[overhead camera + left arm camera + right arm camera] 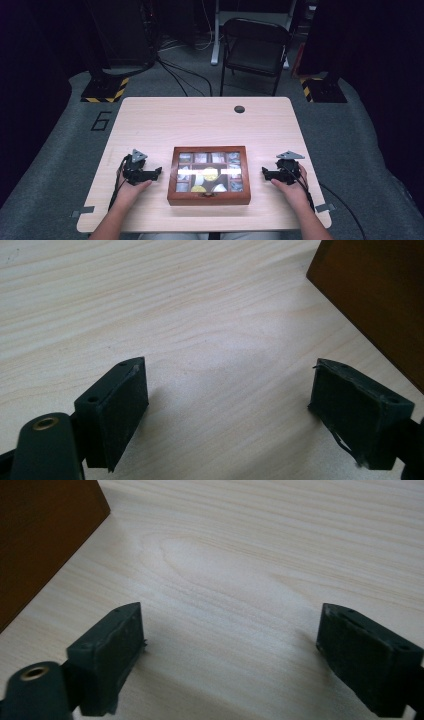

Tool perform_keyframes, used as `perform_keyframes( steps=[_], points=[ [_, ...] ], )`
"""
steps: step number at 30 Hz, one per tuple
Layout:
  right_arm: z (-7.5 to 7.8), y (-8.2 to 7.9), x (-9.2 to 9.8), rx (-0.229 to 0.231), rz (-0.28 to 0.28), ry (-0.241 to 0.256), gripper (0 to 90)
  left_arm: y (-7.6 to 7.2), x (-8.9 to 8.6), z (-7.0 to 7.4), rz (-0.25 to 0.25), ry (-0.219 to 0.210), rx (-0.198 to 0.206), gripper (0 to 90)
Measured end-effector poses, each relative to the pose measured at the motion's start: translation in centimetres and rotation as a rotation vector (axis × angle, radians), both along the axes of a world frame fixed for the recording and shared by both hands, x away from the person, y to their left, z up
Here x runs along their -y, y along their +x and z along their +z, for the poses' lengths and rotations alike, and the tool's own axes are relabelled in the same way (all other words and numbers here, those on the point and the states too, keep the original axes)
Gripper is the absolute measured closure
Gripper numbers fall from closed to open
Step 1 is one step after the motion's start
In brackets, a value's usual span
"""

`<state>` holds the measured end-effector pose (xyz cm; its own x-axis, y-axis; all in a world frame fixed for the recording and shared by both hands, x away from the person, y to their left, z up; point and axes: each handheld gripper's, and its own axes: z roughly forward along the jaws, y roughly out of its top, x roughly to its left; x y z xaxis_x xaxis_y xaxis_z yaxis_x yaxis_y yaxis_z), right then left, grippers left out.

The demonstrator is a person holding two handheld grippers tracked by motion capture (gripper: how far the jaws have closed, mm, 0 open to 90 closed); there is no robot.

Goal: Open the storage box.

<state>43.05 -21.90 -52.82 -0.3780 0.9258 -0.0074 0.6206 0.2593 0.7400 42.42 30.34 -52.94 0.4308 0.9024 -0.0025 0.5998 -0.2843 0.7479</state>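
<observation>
Brown wooden glass-lidded box centred on my pale wood surface | left gripper, right gripper flank it, both gaping, empty | black folding chair beyond.

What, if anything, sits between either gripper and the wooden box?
Nothing visible. Bare table separates the left gripper from the wooden box, and likewise the right gripper. Both are open and empty, flanking the box.

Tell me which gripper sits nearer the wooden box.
Left, narrowly. The left gripper rests just off the wooden box's left side; the right gripper sits slightly farther off its right side. Neither touches it.
</observation>
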Motion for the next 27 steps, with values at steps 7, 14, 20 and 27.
perform_keyframes(
  steps=[7,14,20,27],
  points=[
    [0.5,-0.1,-0.2,-0.012,-0.003,-0.003,26.0,-0.3,-0.5,0.5,0.012,-0.046,-0.018,21.7],
    [1.5,-0.5,-0.7,0.000,0.052,-0.016,32.5,-1.1,-0.3,1.3,-0.015,-0.093,-0.025,26.3],
    [2.4,-1.1,-1.4,-0.011,0.091,0.040,33.3,-2.0,0.1,2.0,-0.027,-0.082,-0.018,27.9],
    [2.6,-1.7,-2.0,-0.027,0.129,0.043,33.4,-2.3,0.4,2.6,-0.031,-0.116,-0.026,30.1]
  ],
)
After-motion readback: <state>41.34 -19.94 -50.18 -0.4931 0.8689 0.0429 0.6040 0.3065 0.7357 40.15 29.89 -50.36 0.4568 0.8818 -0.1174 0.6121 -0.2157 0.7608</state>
